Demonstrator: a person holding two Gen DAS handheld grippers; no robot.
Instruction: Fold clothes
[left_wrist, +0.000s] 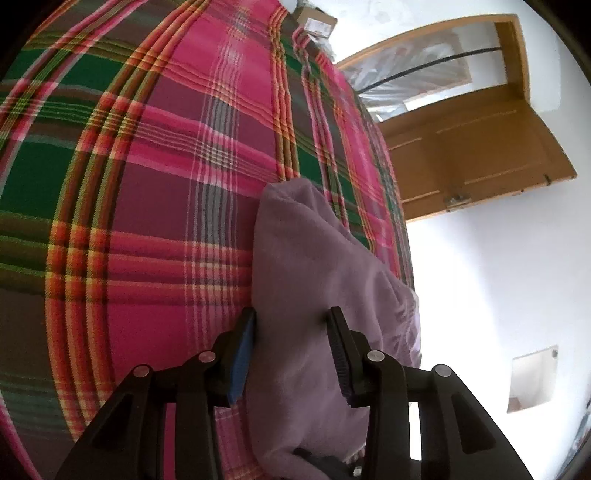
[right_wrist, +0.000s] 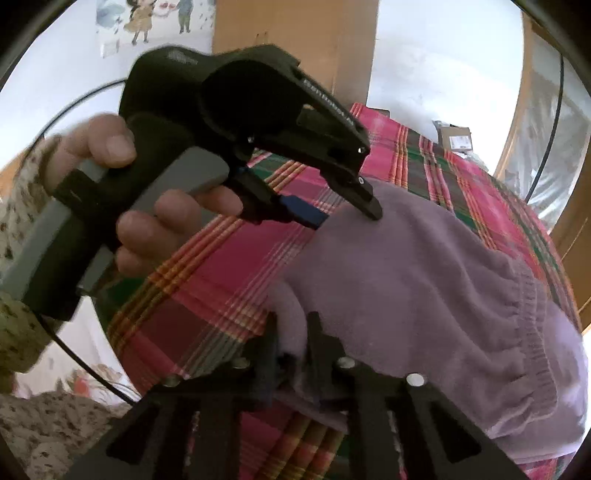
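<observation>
Two tongs are at work on one lilac garment (right_wrist: 424, 280), which lies on a bed covered with a plaid blanket (left_wrist: 147, 184) in pink, green and orange.

From my left wrist camera, the left tongs (left_wrist: 291, 314) stand apart, and the lilac cloth runs up between the two fingers toward 12 o'clock. The cloth fills the gap, but the fingers do not press it together. One pad is blue (left_wrist: 242, 358).

From my right wrist camera, the right tongs (right_wrist: 293, 319) are at 6 o'clock and they are clamped on a fold of the garment; a narrow ridge of cloth stands up between the fingers. The elastic waistband (right_wrist: 532, 332) curves along the garment at about 4 o'clock.

In this same view the left tongs (right_wrist: 347, 218) are at 12 o'clock from the right ones, with one finger on the top of the garment and the blue pad at its edge. A hand (right_wrist: 155, 206) holds their grey trigger, at 9 o'clock.

At 2 o'clock in the left view I see a wooden door (left_wrist: 476, 155), open against a white wall.
</observation>
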